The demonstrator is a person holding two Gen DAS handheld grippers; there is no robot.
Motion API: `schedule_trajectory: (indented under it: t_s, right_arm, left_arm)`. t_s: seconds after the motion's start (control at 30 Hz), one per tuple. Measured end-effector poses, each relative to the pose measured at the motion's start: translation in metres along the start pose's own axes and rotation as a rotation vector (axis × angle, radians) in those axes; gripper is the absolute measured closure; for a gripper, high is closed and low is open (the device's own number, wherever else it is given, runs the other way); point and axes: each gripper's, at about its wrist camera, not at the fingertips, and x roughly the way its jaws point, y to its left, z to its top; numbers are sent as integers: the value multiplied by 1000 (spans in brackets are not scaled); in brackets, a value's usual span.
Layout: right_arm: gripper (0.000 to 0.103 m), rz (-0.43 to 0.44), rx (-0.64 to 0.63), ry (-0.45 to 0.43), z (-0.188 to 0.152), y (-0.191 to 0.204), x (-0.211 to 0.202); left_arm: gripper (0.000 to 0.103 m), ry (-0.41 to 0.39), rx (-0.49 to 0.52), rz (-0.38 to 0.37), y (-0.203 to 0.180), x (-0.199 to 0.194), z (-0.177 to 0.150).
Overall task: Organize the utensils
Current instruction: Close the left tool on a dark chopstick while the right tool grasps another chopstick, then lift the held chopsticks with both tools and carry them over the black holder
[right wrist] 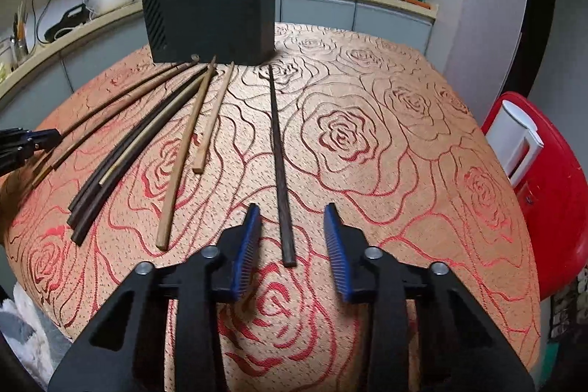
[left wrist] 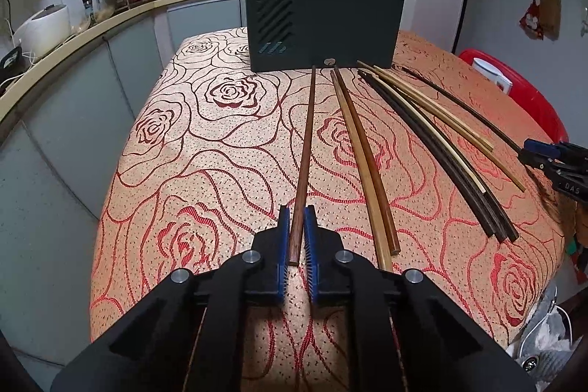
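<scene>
Worktop under rose-pattern cloth, dark utensil holder at far edge. Loose chopsticks fan out in front of the holder. Left gripper jaws clamped on a reddish-brown chopstick. Right gripper jaws apart, straddling a dark chopstick lying flat on the cloth

The right tool is spread wide over a dark chopstick lying on the rose-patterned surface (more chopsticks lie left), dark holder behind.
</scene>
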Motion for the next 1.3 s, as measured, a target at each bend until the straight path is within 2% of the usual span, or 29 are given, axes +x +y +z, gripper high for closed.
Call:
schedule_trajectory:
  t_s: [0.07,0.17,0.27,0.47,0.77,1.07,1.3]
  right_arm:
    - [81,8,-10,-6,0,2,0]
    - [90,17,-22,-8,0,6,0]
    - [95,49,-3,1,3,3,1]
    - [95,57,18,-13,9,1,-7]
    - [95,78,46,-189,41,-5,-66]
    - [95,119,44,-330,91,-13,-104]
    - [95,156,50,-379,137,-11,-102]
  left_arm:
    - [95,0,-1,1,0,0,0]
    - [95,0,1,2,0,0,0]
    - [96,2,1,-2,1,-1,-1]
    - [96,-13,-16,2,4,-12,2]
    - [97,-142,-16,4,3,-59,23]
    - [97,-275,-5,35,6,-99,70]
    - [97,-315,-4,30,12,-105,111]
